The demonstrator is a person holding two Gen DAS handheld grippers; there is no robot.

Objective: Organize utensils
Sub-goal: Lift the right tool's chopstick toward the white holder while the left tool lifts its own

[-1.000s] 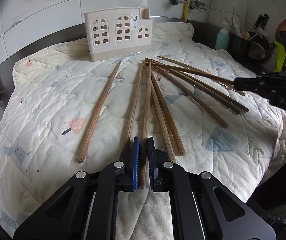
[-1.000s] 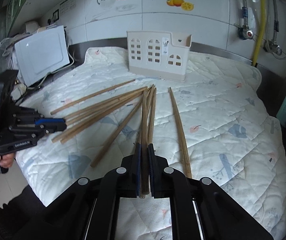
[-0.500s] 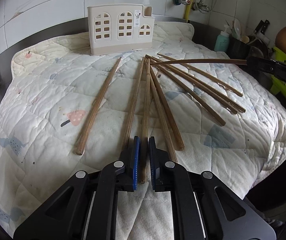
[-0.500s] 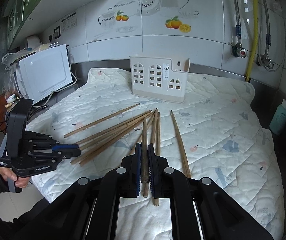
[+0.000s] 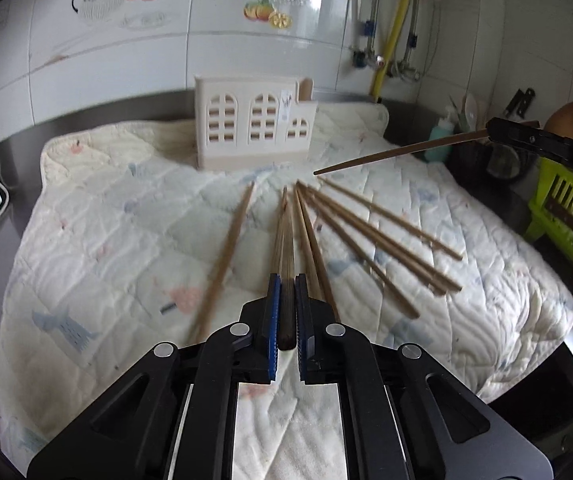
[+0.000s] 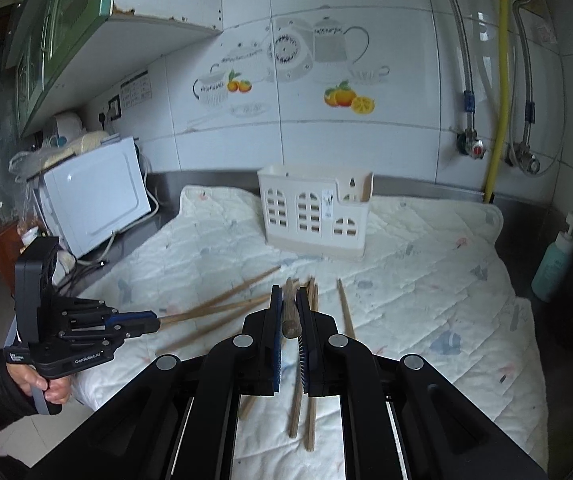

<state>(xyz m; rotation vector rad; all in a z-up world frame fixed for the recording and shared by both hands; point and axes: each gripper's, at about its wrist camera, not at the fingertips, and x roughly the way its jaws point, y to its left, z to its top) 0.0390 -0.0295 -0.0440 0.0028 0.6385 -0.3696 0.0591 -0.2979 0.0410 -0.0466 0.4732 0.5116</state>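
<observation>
Several wooden chopsticks (image 5: 370, 236) lie fanned out on a quilted cloth (image 5: 106, 220). Behind them a cream utensil holder (image 5: 252, 136) with arched cut-outs stands upright; the right wrist view has the holder (image 6: 312, 216) against the counter's back edge. My left gripper (image 5: 286, 284) is shut on one chopstick (image 5: 285, 240), raised off the cloth at its thick end. My right gripper (image 6: 289, 296) is shut on another chopstick (image 6: 291, 316). In the left wrist view that chopstick (image 5: 398, 152) hangs in the air and points toward the holder. A hand holds each gripper.
A white appliance (image 6: 94, 200) stands at the cloth's left end. A teal soap bottle (image 6: 554, 264) and a green basket (image 5: 562, 200) sit off its right end. Pipes, one of them yellow (image 6: 498, 100), run down the tiled wall behind the holder.
Both grippers have risen, each lifting its chopstick off the cloth. The right one's chopstick now hangs clear in the air. Both jaws stayed shut.
</observation>
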